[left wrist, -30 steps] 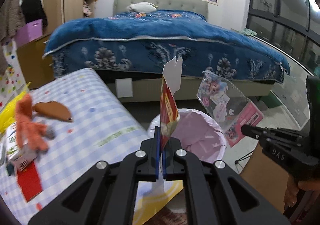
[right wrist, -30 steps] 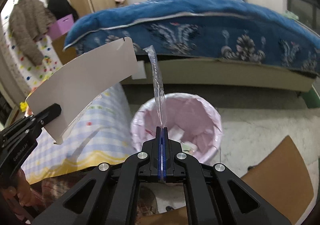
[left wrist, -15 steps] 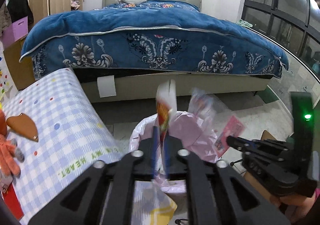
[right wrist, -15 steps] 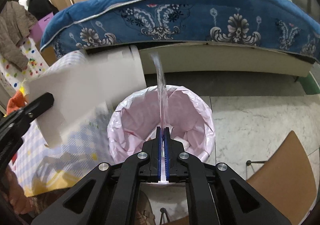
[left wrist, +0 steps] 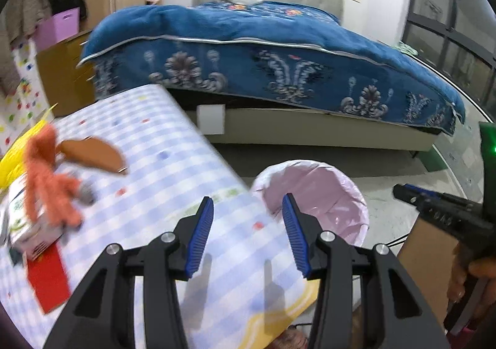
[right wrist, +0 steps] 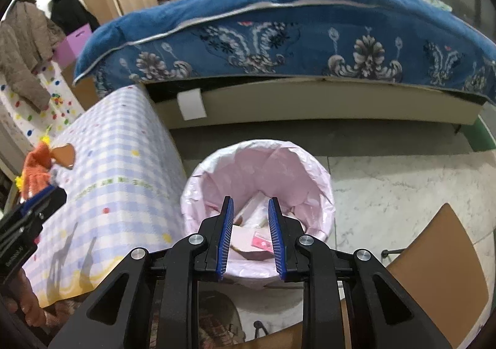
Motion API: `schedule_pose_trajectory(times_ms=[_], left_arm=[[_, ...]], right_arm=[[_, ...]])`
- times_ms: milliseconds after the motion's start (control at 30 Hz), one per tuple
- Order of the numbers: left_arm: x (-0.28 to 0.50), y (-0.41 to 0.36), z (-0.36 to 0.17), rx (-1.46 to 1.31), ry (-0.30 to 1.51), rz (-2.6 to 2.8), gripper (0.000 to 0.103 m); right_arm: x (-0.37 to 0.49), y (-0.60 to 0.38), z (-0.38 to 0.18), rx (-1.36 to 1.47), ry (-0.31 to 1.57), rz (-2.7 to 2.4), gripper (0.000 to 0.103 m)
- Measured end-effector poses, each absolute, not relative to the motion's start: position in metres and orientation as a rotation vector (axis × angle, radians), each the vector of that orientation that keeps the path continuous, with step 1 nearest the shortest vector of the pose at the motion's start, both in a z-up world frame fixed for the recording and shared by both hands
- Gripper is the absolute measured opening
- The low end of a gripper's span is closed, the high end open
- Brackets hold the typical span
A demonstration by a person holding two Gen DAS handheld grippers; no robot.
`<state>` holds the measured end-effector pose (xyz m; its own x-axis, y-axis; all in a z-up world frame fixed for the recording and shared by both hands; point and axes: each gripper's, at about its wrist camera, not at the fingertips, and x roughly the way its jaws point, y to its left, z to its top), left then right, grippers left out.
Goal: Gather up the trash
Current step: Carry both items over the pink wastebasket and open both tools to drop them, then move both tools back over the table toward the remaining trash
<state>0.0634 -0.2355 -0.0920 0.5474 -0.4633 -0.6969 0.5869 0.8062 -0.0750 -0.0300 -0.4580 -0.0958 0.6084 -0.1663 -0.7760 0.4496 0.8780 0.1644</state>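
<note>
The bin with a pink liner (right wrist: 279, 163) stands on the floor beside the table. My right gripper (right wrist: 251, 203) hangs over its mouth, jaws opening, with nothing between them. Pink and white wrappers (right wrist: 257, 240) lie at the bottom of the bin. My left gripper (left wrist: 247, 203) is over the near corner of the checked tablecloth (left wrist: 161, 169), jaws opening and empty, with the bin (left wrist: 325, 187) just to its right. On the cloth at the left lie a red card (left wrist: 49, 277) and a small carton (left wrist: 28, 225).
An orange plush toy (left wrist: 49, 181) and a brown pouch (left wrist: 93, 156) lie on the table. A bed with a blue blanket (right wrist: 279, 23) fills the back. A brown chair seat (right wrist: 434, 262) is at the lower right, on marble floor.
Both grippers went from shut to open. The red-and-white wrapper is gone from the left one and the clear plastic packet from the right. The left view swung back over the table.
</note>
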Motion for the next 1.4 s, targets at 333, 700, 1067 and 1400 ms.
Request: schedule_pose_trajectory(times_ms=[333,700,1067,1400], left_arm=[[0.047,-0.143,-0.070,0.139,0.705,-0.474,0.054],[0.067,-0.027,-0.059,0.017,0.708,-0.264,0.083],[0.097,0.034,-0.052,-0.049,0.702,-0.167,0.089],[0.146,0.034,-0.065,-0.036,0.744,-0.144,0.089]], right_arm=[[-0.005,-0.374,-0.065,0.253,0.819,-0.192,0.031],[0.041,-0.278,-0.044,0.092,0.810,0.006,0.050],[0.100,-0.227,-0.045,-0.001,0.817,0.100,0.062],[0.192,-0.213,-0.083,-0.075,0.885,0.168,0.068]])
